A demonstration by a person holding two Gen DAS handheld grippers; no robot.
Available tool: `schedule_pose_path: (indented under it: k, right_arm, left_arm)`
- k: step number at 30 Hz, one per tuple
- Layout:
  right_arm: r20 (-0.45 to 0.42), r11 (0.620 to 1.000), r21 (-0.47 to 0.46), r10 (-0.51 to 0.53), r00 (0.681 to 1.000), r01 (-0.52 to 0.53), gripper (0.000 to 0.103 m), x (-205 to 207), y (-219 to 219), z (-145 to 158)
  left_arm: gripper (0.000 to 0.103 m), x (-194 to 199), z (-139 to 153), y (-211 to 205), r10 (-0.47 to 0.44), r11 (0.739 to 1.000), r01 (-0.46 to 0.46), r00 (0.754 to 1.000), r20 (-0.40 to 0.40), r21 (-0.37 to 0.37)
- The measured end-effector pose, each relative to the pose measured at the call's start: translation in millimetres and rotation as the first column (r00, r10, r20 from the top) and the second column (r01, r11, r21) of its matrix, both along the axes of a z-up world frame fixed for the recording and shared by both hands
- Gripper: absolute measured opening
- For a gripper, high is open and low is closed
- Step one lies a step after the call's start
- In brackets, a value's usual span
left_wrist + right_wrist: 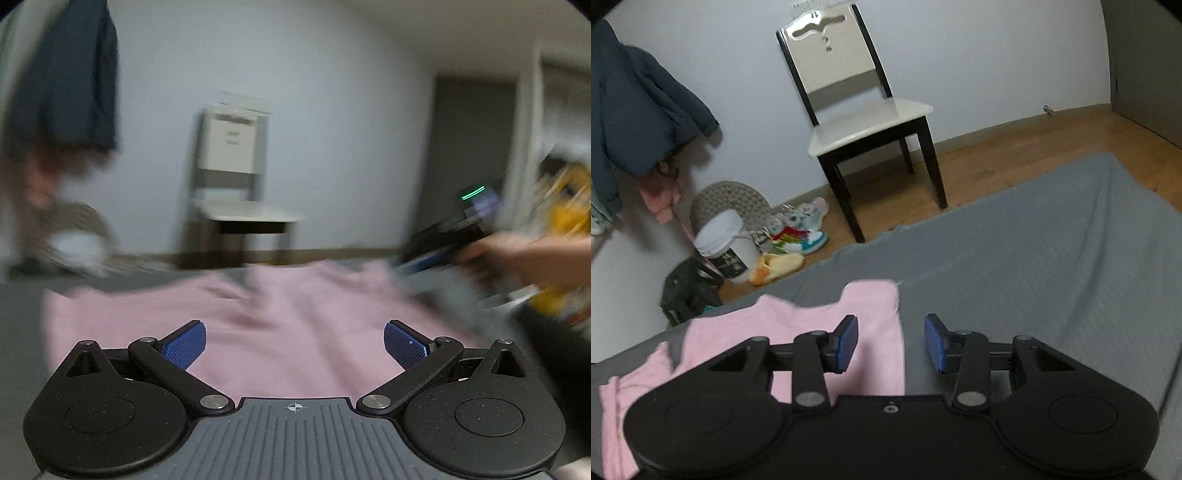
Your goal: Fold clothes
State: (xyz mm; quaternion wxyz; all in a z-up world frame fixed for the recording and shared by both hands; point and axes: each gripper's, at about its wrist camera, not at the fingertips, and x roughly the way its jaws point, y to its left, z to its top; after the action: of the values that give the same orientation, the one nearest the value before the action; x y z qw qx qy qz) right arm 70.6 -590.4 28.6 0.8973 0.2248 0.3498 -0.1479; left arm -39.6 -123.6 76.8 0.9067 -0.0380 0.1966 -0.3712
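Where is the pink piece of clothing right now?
The pink garment lies spread on the grey bed cover, just ahead of both open grippers, the left gripper over its middle and the right gripper at its right edge.

— Where does the left wrist view sit?
— Low over the bed, level, facing the chair, blurred.
— And the right?
— Higher, tilted down, chair ahead and nearer. Both share chair, wall and bed.
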Motion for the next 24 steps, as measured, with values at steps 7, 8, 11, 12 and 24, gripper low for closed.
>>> schedule_pose_path:
  k: [7, 8, 11, 12, 24]
  right_arm:
    - [-0.037, 0.997, 0.071, 0.041, 0.998, -0.038, 0.028, 22.1, -7.2, -22.8]
    - [-0.042, 0.996, 0.079, 0.047, 0.998, -0.044, 0.022, 23.3, -6.7, -26.2]
    - [-0.056, 0.995, 0.048, 0.091, 0.994, -0.088, 0.004, 27.3, -1.1, -31.3]
    - [-0.057, 0.996, 0.021, 0.092, 0.994, -0.091, 0.003, 27.7, 0.4, -29.5]
    - [-0.079, 0.984, -0.172, -0.051, 0.996, 0.037, 0.003, 41.9, -18.8, -24.4]
  left_arm:
    - [0.103, -16.2, -17.5, -18.6, -0.25, 0.966, 0.242, 0.964, -0.095, -0.086]
    - [0.103, -20.0, -18.3, -22.8, -0.275, 0.96, 0.269, 0.958, -0.084, -0.076]
    - [0.103, -30.6, -20.9, -30.5, -0.325, 0.945, 0.321, 0.942, -0.084, -0.061]
    - [0.103, -32.5, -21.8, -32.1, -0.333, 0.943, 0.329, 0.939, -0.092, -0.057]
    - [0.103, -34.0, -30.9, -33.2, -0.319, 0.945, 0.325, 0.938, -0.138, 0.024]
